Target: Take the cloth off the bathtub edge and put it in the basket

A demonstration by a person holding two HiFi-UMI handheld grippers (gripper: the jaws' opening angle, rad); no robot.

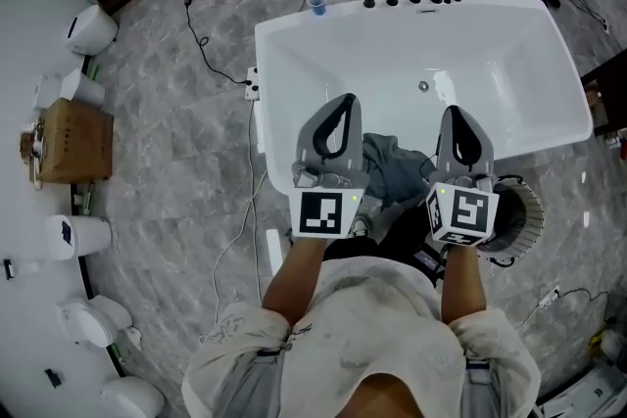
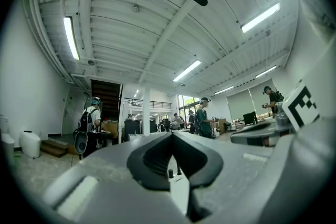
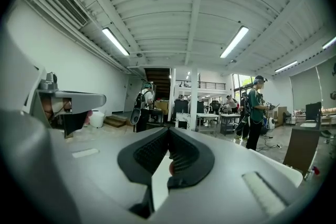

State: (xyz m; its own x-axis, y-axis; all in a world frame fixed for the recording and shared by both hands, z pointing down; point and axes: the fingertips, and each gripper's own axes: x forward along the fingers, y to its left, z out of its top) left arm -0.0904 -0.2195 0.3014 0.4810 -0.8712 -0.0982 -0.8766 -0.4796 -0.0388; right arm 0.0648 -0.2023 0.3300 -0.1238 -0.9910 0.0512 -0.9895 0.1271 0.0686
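Grey marbled floor [image 1: 176, 132], with a white freestanding bathtub [image 1: 269, 93] directly ahead of me. A crumpled grey-blue cloth [image 1: 392, 169] is draped over the tub's near edge.

My left gripper [image 1: 343, 103] has its jaws together with nothing between them, as the left gripper view confirms [image 2: 170, 134]. My right gripper [image 1: 457, 113] is likewise closed and empty [image 3: 169, 131]. Both point out level over the tub.

The cloth lies between the two grippers, lower than both and back from their tips, towards me. It is bunched, with no clear long axis. I judge neither gripper markedly nearer to it.

The white slatted round basket [image 1: 524, 215] stands on the floor just outboard of my right gripper. That side suits the pick, and the jaws must open and drop back towards me first.
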